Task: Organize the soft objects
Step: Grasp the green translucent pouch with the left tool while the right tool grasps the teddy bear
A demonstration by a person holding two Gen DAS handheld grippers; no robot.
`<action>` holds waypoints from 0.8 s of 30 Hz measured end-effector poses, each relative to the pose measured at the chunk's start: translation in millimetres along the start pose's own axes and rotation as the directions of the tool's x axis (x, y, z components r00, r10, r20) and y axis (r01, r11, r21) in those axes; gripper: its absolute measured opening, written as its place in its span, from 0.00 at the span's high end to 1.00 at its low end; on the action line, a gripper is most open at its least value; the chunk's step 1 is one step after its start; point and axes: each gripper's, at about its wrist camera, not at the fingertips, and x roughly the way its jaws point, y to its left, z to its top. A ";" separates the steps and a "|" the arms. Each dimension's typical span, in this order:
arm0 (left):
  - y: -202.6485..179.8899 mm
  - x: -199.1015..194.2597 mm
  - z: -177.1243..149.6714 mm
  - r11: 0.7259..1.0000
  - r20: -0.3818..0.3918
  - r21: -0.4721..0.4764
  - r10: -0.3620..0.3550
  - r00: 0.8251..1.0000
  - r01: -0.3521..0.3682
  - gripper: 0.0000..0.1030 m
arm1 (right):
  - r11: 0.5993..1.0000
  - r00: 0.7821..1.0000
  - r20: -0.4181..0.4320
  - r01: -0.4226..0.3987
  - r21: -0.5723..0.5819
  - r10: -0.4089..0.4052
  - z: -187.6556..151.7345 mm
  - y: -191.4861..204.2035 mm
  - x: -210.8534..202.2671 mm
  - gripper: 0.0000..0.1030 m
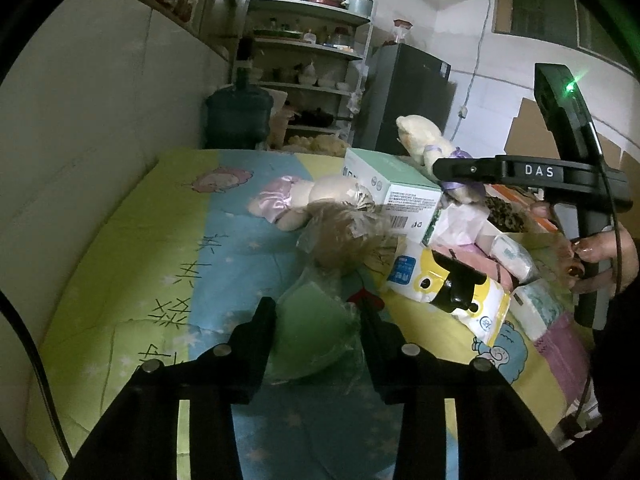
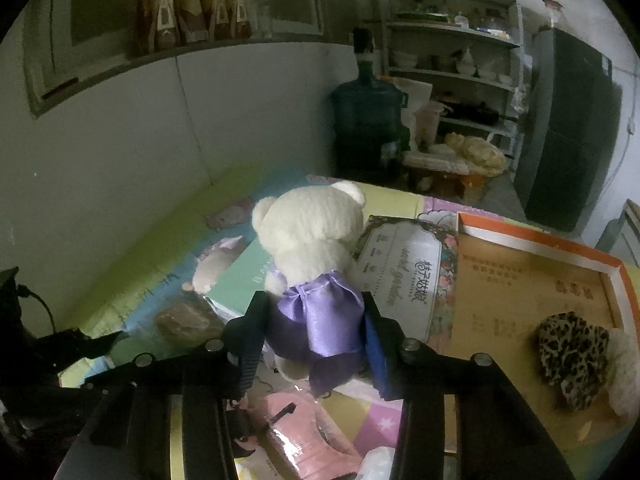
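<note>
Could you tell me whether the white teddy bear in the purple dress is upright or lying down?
Upright: the white teddy bear has its head above its purple skirt, with the right gripper closed on its skirted body.

Left hand-held gripper (image 1: 316, 320) closed on green soft item in clear plastic bag (image 1: 312, 332), on cartoon-print bed quilt (image 1: 168, 248), right hand-held gripper (image 1: 444, 170) gripping cream teddy bear (image 1: 420, 136) above green-white box (image 1: 384, 184)

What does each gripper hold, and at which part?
Right gripper: the white teddy bear, at its purple skirt. Left gripper: the green soft item in plastic wrap, at its sides.
</note>
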 end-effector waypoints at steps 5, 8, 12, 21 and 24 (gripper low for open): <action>-1.0 -3.0 0.1 1.000 0.010 -0.007 -0.008 1.000 0.008 0.60 | 1.000 1.000 0.017 -0.011 0.009 0.011 -0.7 0.2 -10.3 0.56; -3.7 -7.5 2.6 1.000 0.025 -0.010 -0.013 1.000 0.013 0.60 | 1.000 1.000 0.025 -0.014 0.009 0.014 -1.3 0.4 -15.3 0.56; -10.0 -14.7 7.1 1.000 0.048 -0.009 -0.014 0.999 0.014 0.60 | 1.000 0.999 0.038 -0.019 0.007 0.019 -3.7 0.7 -24.3 0.56; -24.3 -32.9 20.7 1.000 0.105 0.002 -0.025 0.994 0.025 0.60 | 1.000 0.996 0.080 -0.027 0.006 0.027 -2.7 3.3 -44.6 0.56; -32.5 -38.6 26.7 0.999 0.127 0.019 -0.035 0.991 0.033 0.60 | 1.000 0.995 0.098 -0.028 0.009 0.027 -3.0 1.8 -53.7 0.56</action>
